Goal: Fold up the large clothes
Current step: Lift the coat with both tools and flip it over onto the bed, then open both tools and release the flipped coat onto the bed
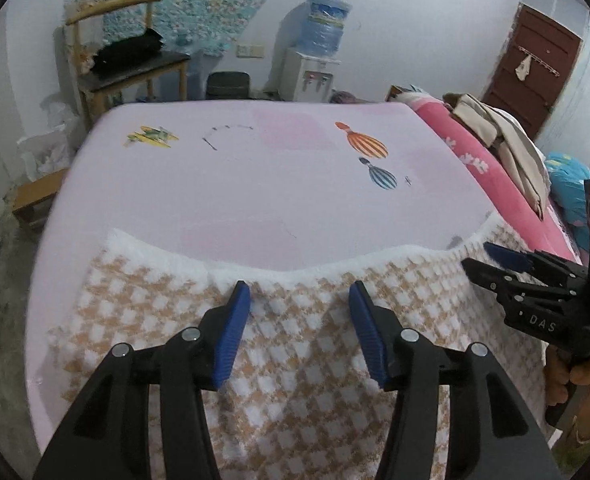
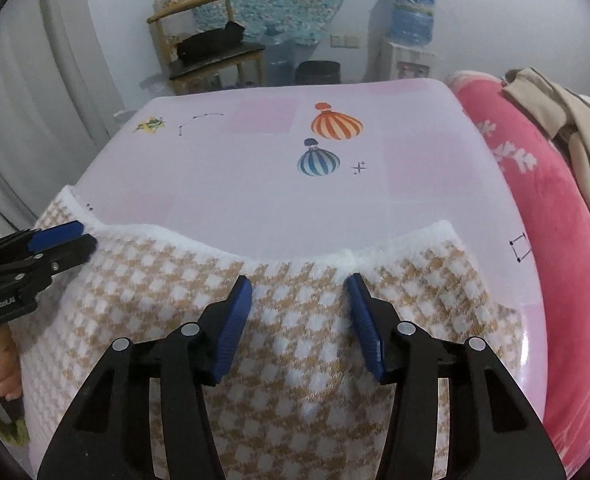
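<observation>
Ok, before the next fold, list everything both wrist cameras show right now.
Fluffy tan-and-white checked garment: one, near edge of bed, under both grippers.
Pale pink bedsheet with balloon prints: one, covering bed.
Pink flowered blanket: one, along the right side of the bed.
Beige clothes: a pile, on the blanket.
Wooden chair: one, far left, black item on seat.
Water dispenser with blue bottle: one, white, far wall.
Dark bin: one, beside the dispenser.
Brown door: one, far right.
Left gripper: black, blue pads, open, empty.
Right gripper: same, open, empty.
</observation>
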### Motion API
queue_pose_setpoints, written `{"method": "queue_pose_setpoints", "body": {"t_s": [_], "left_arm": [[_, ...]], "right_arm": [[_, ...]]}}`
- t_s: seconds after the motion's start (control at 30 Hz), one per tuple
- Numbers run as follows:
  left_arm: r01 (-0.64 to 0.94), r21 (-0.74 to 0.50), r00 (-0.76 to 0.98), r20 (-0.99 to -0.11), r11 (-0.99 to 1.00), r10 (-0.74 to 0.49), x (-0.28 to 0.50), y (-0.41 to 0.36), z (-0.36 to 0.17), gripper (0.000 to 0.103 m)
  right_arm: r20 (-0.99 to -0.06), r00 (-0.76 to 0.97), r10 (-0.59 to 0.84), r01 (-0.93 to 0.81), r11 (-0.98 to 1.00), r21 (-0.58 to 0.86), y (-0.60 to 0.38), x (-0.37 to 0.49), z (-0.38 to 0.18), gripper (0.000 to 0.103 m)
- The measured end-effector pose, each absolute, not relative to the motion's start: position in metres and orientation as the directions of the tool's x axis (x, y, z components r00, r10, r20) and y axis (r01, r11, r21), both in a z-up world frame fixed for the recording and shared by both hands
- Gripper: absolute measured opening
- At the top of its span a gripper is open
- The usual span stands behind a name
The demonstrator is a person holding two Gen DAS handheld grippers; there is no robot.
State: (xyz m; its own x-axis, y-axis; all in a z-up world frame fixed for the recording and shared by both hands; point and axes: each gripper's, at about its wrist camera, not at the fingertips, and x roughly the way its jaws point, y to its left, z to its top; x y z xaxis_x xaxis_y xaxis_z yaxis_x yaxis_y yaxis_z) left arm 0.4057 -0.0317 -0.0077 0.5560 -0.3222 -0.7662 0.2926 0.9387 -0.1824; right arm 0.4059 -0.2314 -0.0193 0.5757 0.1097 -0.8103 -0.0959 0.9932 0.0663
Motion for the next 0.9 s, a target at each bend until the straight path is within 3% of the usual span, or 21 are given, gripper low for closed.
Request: {"method": "queue_pose_setpoints", "body": {"t_s": [0.13, 0.2, 0.33, 0.47, 0.57, 0.67, 0.9], "left_arm": [[0.281, -0.170, 0.605, -0.733, 0.945, -0.311, 0.382, -0.023, 0.017, 0.051], [0.299, -0.156, 0.628, -0.711, 0.941, -0.317, 0.362, -0.020, 0.033, 0.051], [0.365, -0.170, 0.634, -0.674, 0.915, -0.378, 0.312, -0.018, 0.048, 0.051], [0.407, -0.154, 0.588, -0.710, 0.900, -0.387, 0.268, -0.026, 0.028, 0.051], [0.389, -0.095, 0.550, -0.774, 0.916, -0.314, 0.258, -0.033, -0.006, 0.051], [0.361, -0.125, 0.560, -0.764, 0.924, -0.322, 0.256, -0.028, -0.029, 0.054], [0.390, -0.112, 0.586, -0.735, 0.914, -0.341, 0.228, -0.026, 0.002, 0.053]], "right_arm": [[-0.795, 0.603, 0.067, -0.043, 0.998, 0.051, -0.241, 0.400, -0.009, 0.043], [-0.776, 0.626, 0.073, -0.037, 0.997, 0.064, -0.242, 0.380, 0.004, 0.033], [-0.739, 0.662, 0.125, -0.078, 0.992, 0.099, -0.236, 0.327, 0.022, 0.030], [-0.749, 0.646, 0.147, -0.138, 0.988, 0.075, -0.216, 0.281, 0.016, 0.030], [-0.780, 0.612, 0.131, -0.163, 0.986, 0.037, -0.200, 0.269, -0.007, 0.030], [-0.811, 0.575, 0.111, -0.151, 0.988, 0.028, -0.195, 0.276, -0.039, 0.030], [-0.776, 0.609, 0.168, -0.187, 0.980, 0.065, -0.188, 0.253, -0.010, 0.023]]}}
